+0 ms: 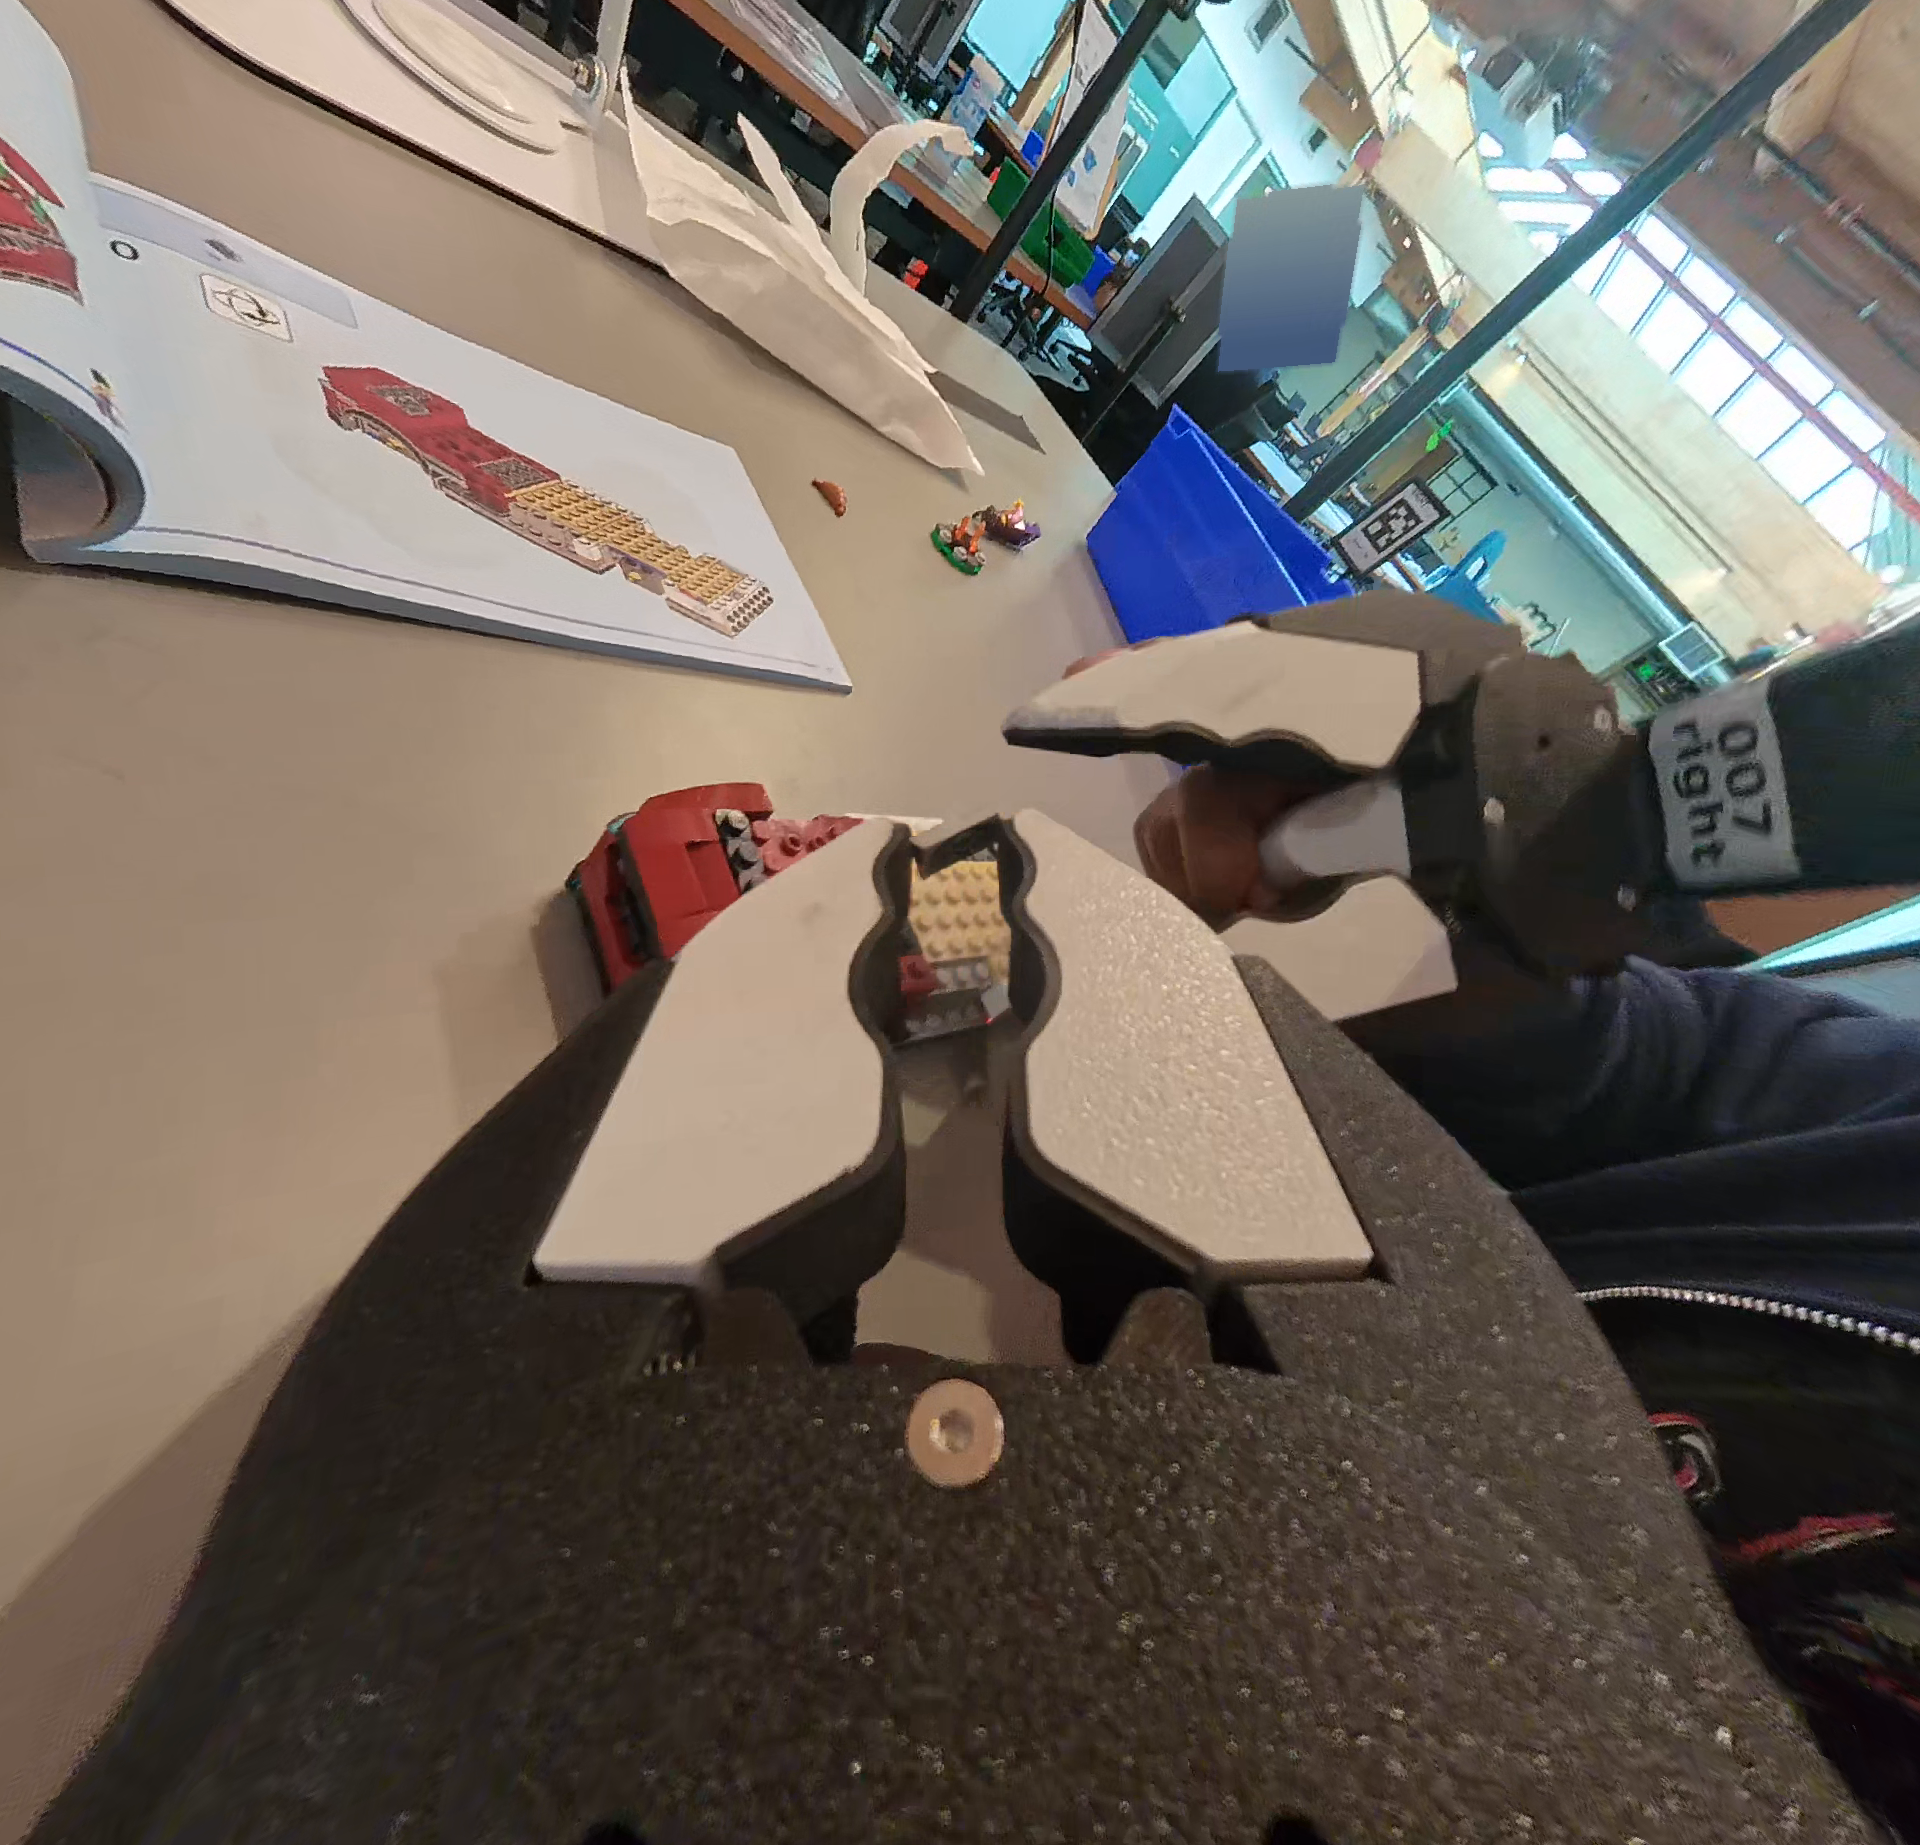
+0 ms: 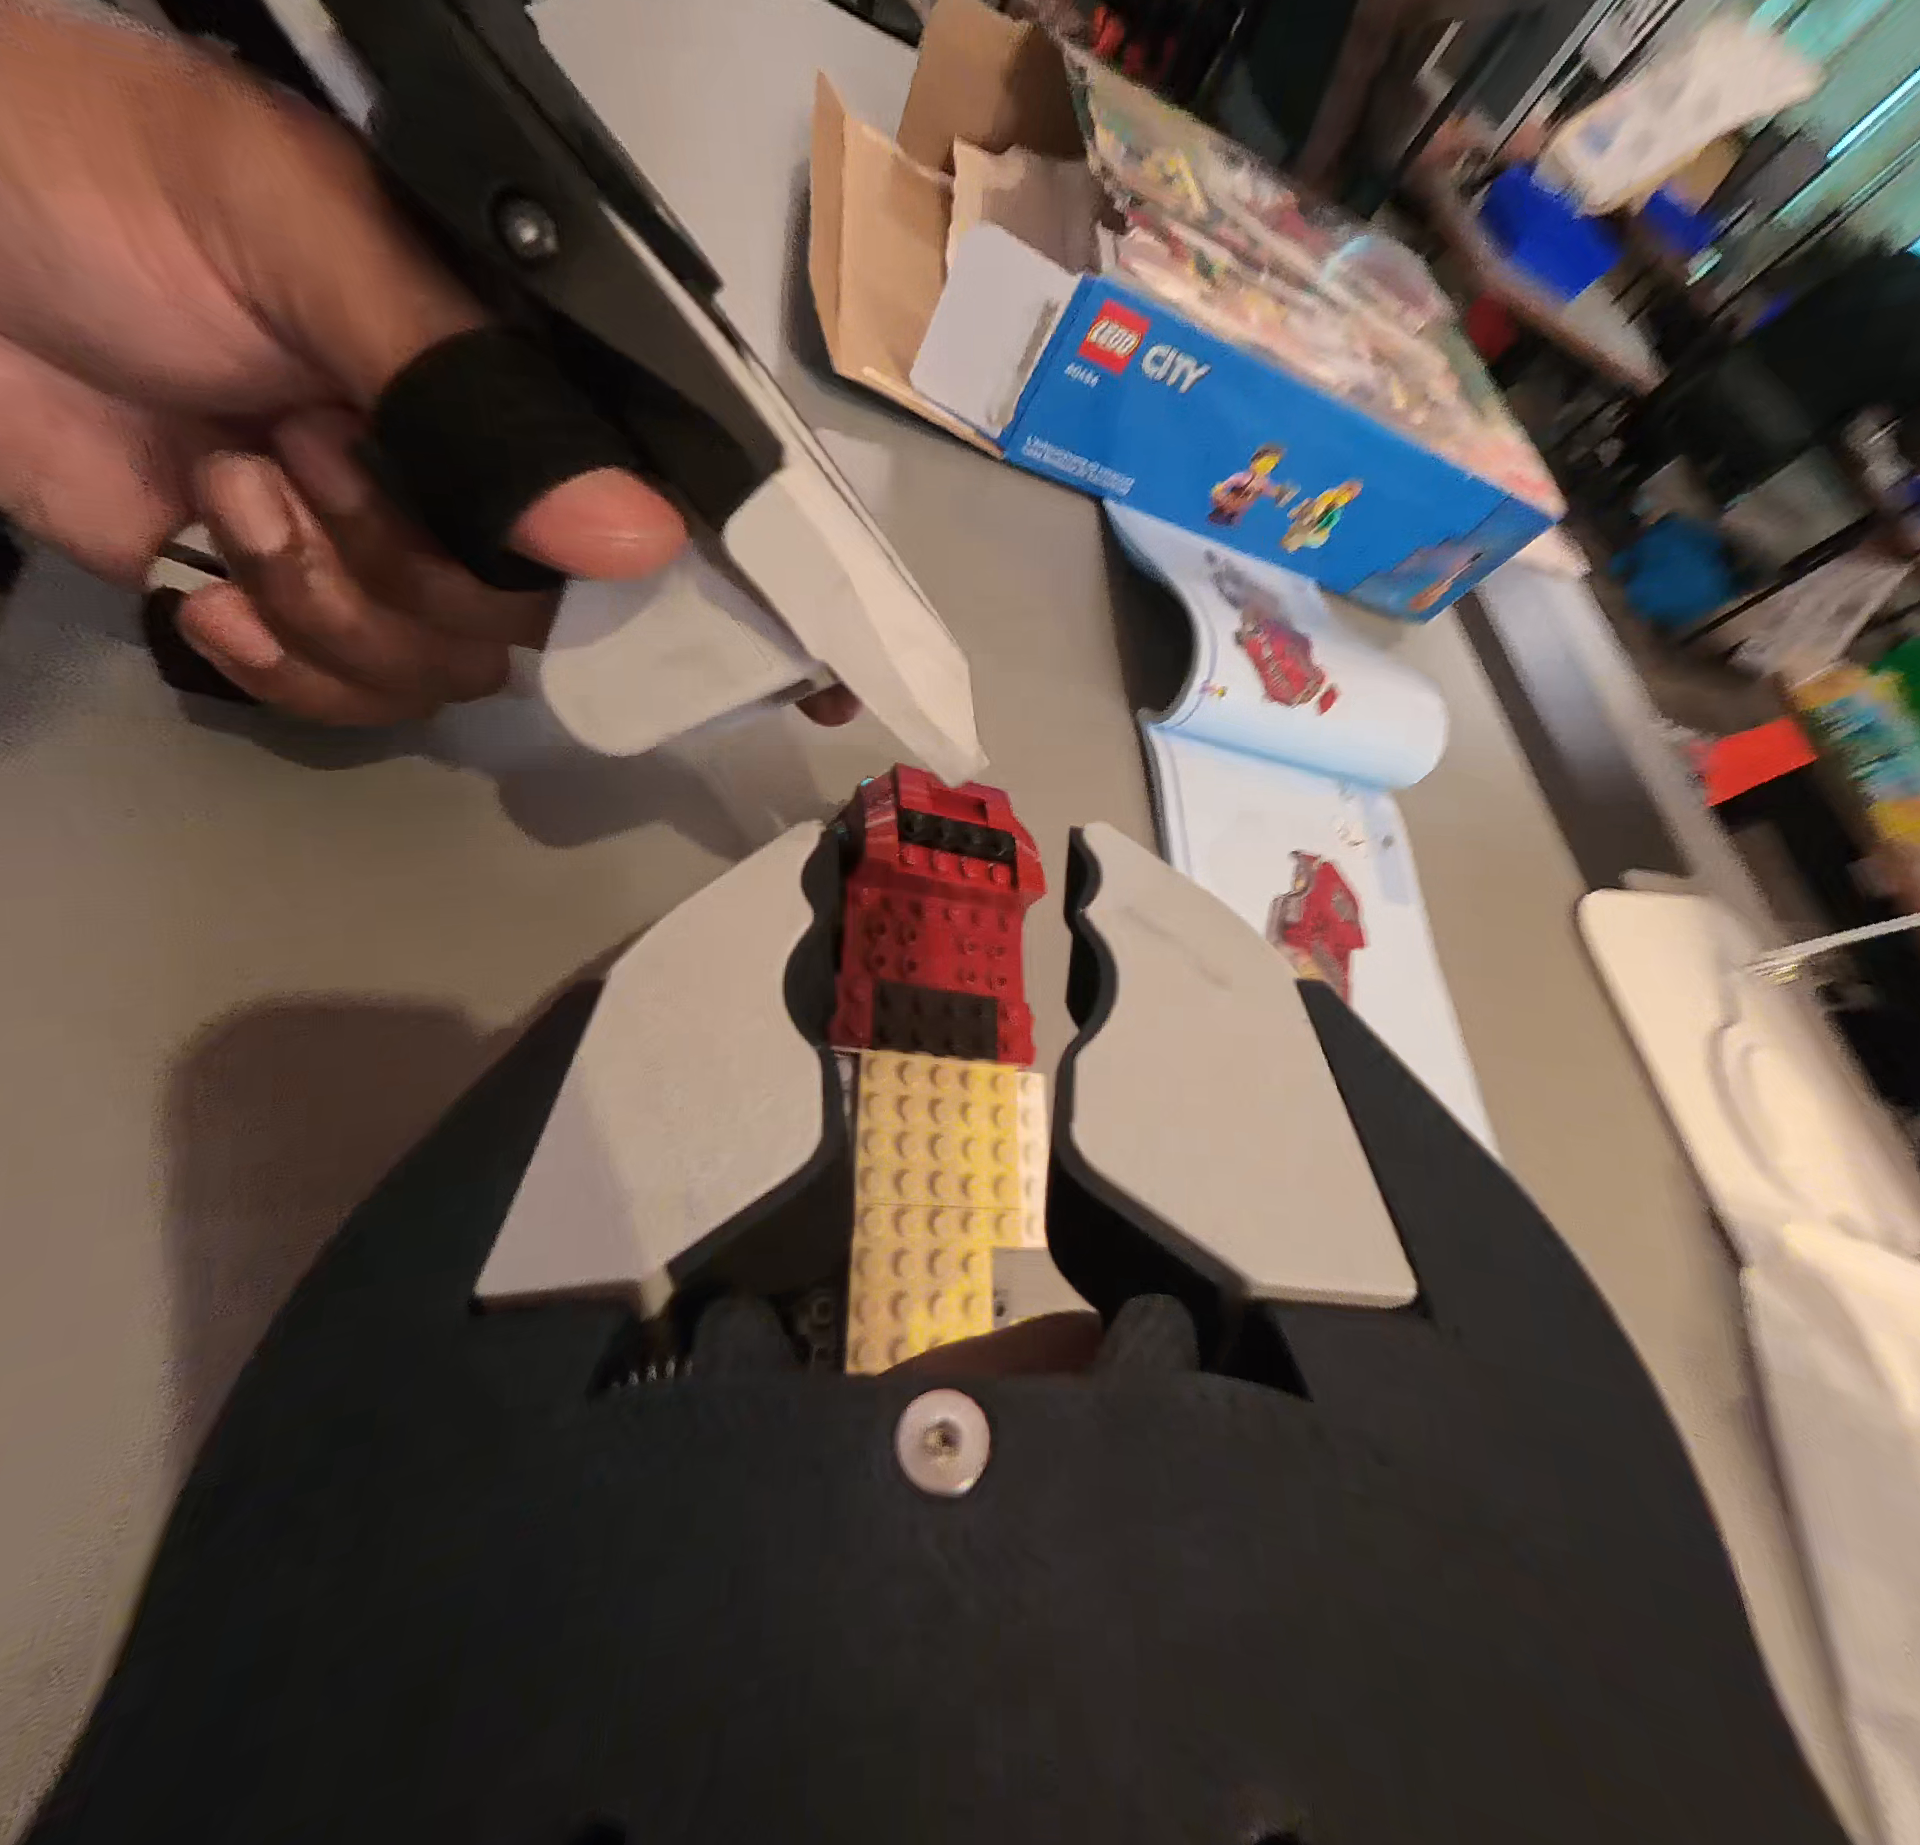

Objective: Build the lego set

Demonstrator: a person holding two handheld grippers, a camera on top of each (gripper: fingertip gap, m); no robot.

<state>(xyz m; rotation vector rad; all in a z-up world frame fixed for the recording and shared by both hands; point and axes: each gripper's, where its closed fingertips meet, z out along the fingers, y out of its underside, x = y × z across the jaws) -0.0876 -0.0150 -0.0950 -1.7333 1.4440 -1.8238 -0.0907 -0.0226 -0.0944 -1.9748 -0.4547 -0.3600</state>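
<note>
Two left gripper (image 1: pixel 912 837) fingers nearly meeting at centre, grip impossible to tell; one red-and-tan brick model (image 1: pixel 665 876) lying just behind, one booklet (image 1: pixel 468 507) at upper left. Then two right gripper (image 2: pixel 940 865) fingers parted, straddling that one model (image 2: pixel 935 943) at centre, bare table showing beside the right finger; one blue box (image 2: pixel 1247 424) at upper right.

Brick model (image 2: pixel 940 974) on table (image 2: pixel 312 912); booklet (image 2: pixel 1309 756) right; box (image 2: pixel 1278 434) behind booklet.

blue box (image 2: pixel 1278 424) — open booklet (image 1: pixel 436 465) | blue bin (image 1: pixel 1195 538) | paper bag (image 1: pixel 800 278)
</note>
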